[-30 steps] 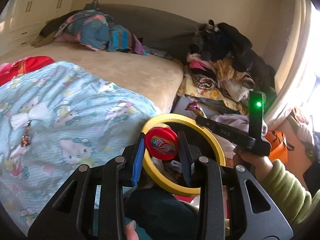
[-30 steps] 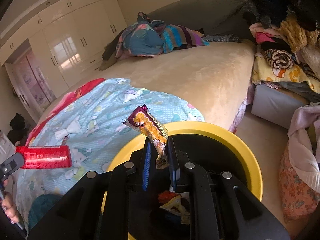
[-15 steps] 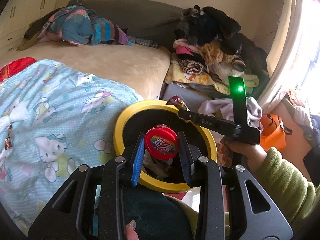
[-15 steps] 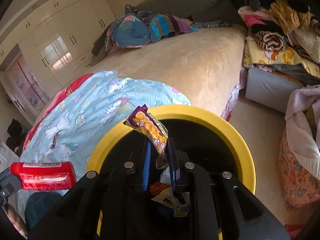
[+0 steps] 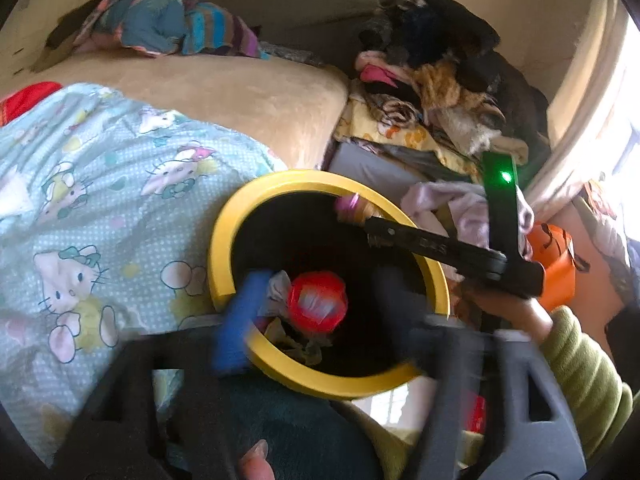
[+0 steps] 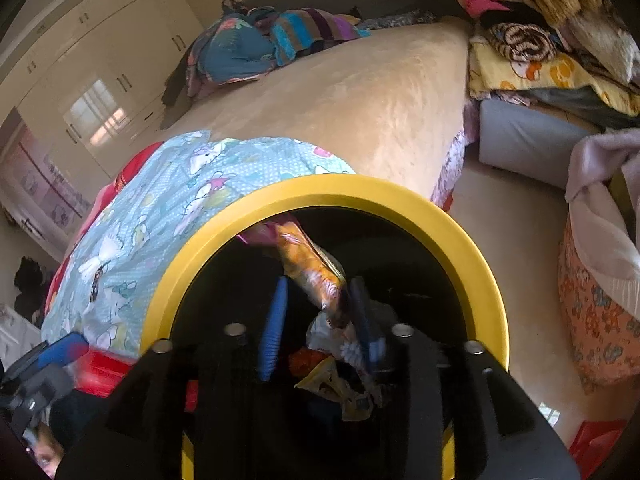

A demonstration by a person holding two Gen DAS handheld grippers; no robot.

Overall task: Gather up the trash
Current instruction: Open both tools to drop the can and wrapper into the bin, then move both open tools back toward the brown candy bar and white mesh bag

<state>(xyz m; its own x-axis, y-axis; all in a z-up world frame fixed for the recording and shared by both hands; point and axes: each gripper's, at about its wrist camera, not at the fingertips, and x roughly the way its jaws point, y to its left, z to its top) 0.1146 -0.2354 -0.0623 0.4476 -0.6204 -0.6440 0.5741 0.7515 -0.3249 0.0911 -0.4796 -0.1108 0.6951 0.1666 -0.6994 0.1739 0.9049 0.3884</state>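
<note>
Over the yellow-rimmed bin [image 5: 224, 248], the left gripper [image 5: 320, 304] has just been opening wide, the red can [image 5: 318, 300] loose between its jaws. The right gripper [image 6: 318, 320] has been opening too; the snack wrapper [image 6: 308, 268] leans on one pad.

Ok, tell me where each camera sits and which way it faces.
Left wrist: on the left claw, looking down into the yellow-rimmed bin beside the bed; the jaws have just opened and the red can sits loose between them. The right claw and a green sleeve show.
Right wrist: on the right claw, over the same bin; its just-opening jaws flank the snack wrapper.
Shared: bin, bed, both claws.
</note>
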